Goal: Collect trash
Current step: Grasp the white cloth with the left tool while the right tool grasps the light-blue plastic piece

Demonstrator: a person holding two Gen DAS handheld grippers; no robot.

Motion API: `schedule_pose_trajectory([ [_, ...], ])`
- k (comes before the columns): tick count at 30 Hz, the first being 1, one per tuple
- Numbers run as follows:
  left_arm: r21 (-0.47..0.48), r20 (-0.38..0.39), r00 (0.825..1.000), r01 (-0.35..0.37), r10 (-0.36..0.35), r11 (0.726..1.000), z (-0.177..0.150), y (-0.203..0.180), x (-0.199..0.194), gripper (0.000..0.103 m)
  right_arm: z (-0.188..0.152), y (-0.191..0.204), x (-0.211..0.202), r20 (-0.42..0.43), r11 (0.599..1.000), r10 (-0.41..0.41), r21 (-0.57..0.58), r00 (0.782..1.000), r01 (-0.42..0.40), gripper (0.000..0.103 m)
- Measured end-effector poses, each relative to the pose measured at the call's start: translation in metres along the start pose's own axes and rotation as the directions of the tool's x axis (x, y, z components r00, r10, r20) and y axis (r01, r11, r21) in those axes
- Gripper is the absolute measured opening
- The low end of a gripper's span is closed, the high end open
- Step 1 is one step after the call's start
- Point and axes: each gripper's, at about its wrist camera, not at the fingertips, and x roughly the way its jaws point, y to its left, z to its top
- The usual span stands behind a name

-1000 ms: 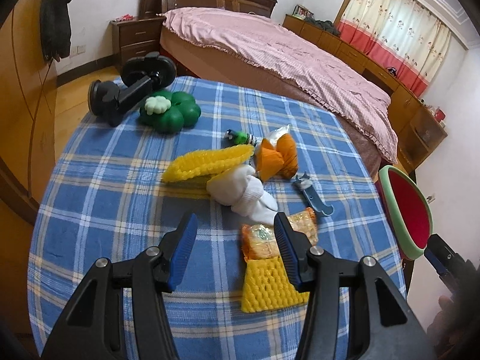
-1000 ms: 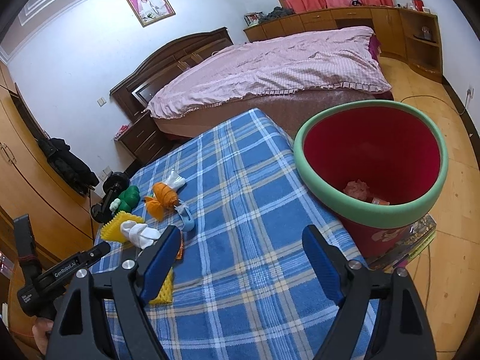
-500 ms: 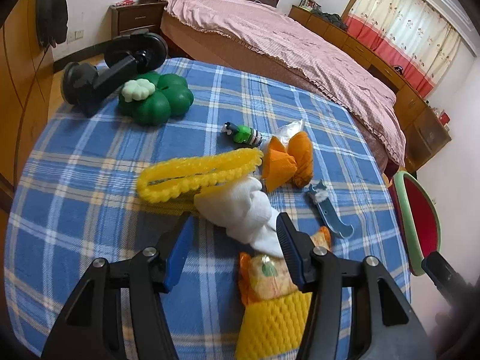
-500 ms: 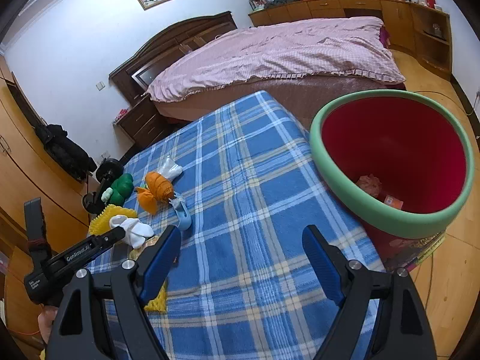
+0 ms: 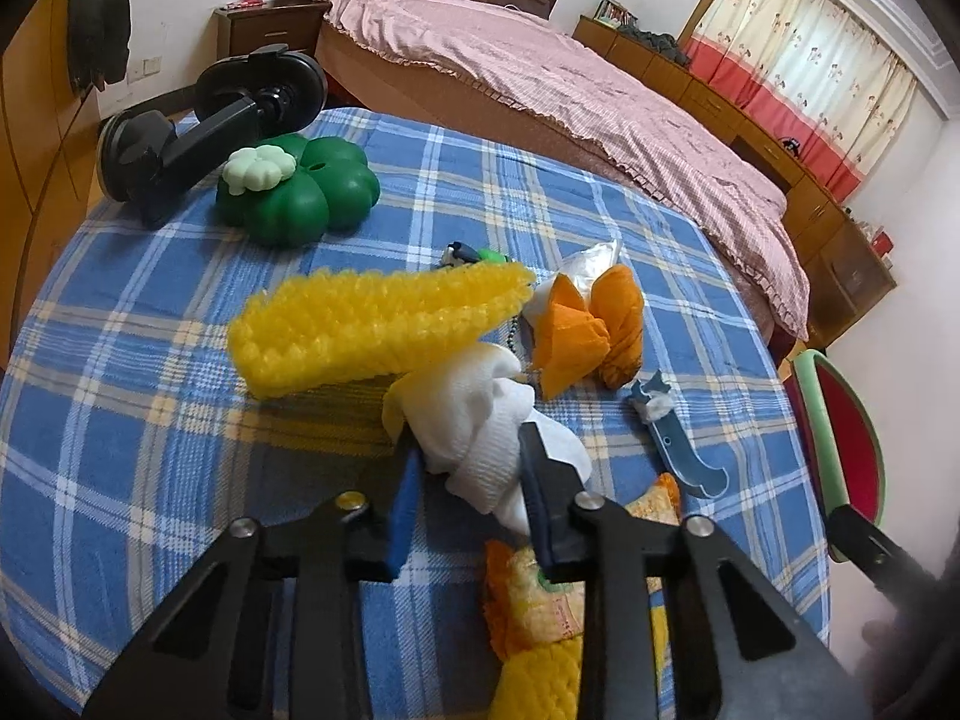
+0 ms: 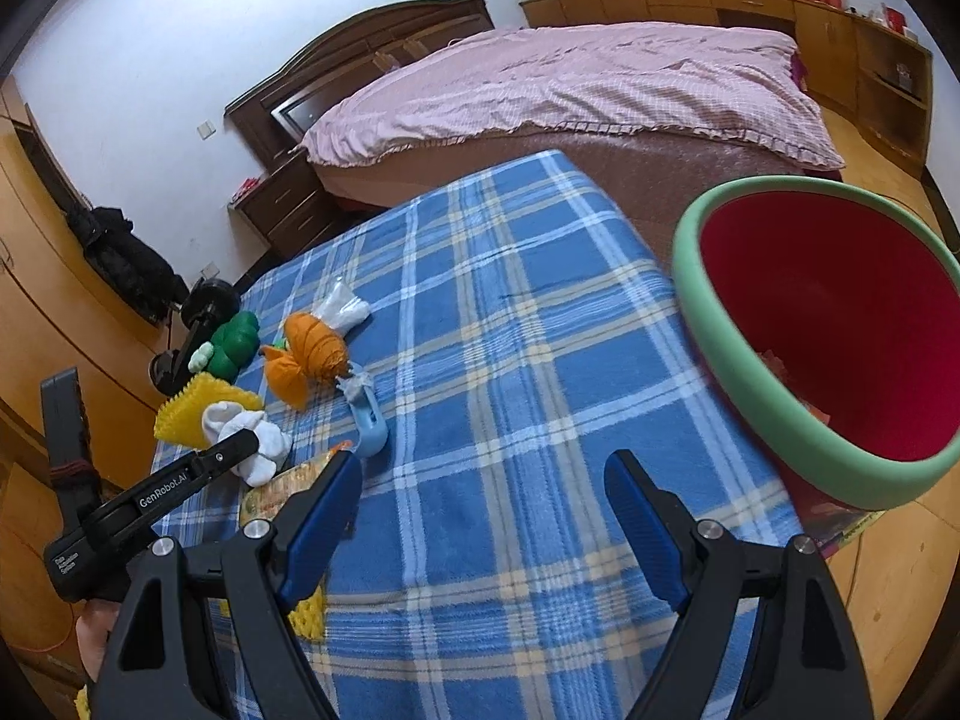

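Observation:
My left gripper (image 5: 471, 450) is shut on a crumpled white tissue wad (image 5: 480, 414) on the blue plaid table; the wad also shows in the right wrist view (image 6: 249, 438). Around it lie a yellow foam net (image 5: 372, 318), an orange cloth piece (image 5: 591, 330), an orange snack wrapper (image 5: 540, 594) and a second yellow foam piece (image 5: 540, 684). The red bin with a green rim (image 6: 780, 360) stands beside the table's right edge, with some trash inside. My right gripper (image 6: 480, 510) is open and empty above the table's near side.
A green clover-shaped toy (image 5: 300, 192), a black suction phone mount (image 5: 198, 126), a small green keychain figure (image 5: 480, 255) and a blue plastic opener (image 5: 678, 450) lie on the table. A pink-covered bed (image 5: 570, 78) stands behind.
My left gripper moved forward over the tissue wad and closed on it. My right gripper drifted a little; the bin now sits further right in its view.

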Motion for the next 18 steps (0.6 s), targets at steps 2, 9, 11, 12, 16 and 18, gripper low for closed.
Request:
schedule_pose_trajectory([
  [2,0.004,0.008,1.0,0.01,-0.01,1.0,-0.001,0.001,-0.006,0.028,0.0,0.004,0.003,-0.007,1.0,0.004,-0.016,1.0,-0.004,0.085],
  [9,0.031,0.063,0.997,0.032,-0.034,0.999,-0.006,0.0,-0.044,0.028,0.002,0.02,0.015,-0.035,0.999,0.023,-0.048,0.999,-0.024,0.085],
  [11,0.03,0.082,0.996,0.035,-0.037,0.999,-0.007,0.002,-0.057,0.028,0.002,0.024,0.019,-0.045,0.998,0.03,-0.053,0.999,-0.032,0.084],
  [12,0.027,0.09,0.995,0.036,-0.038,0.999,-0.007,0.003,-0.062,0.028,0.002,0.027,0.022,-0.052,0.998,0.035,-0.055,0.998,-0.038,0.083],
  [16,0.02,0.131,0.991,0.024,-0.026,1.0,-0.008,0.009,-0.078,0.028,0.002,0.036,0.033,-0.079,0.997,0.054,-0.052,0.995,-0.058,0.072],
  [18,0.016,0.146,0.989,0.02,-0.022,1.0,-0.007,0.013,-0.082,0.028,0.002,0.04,0.037,-0.085,0.997,0.056,-0.055,0.995,-0.061,0.069],
])
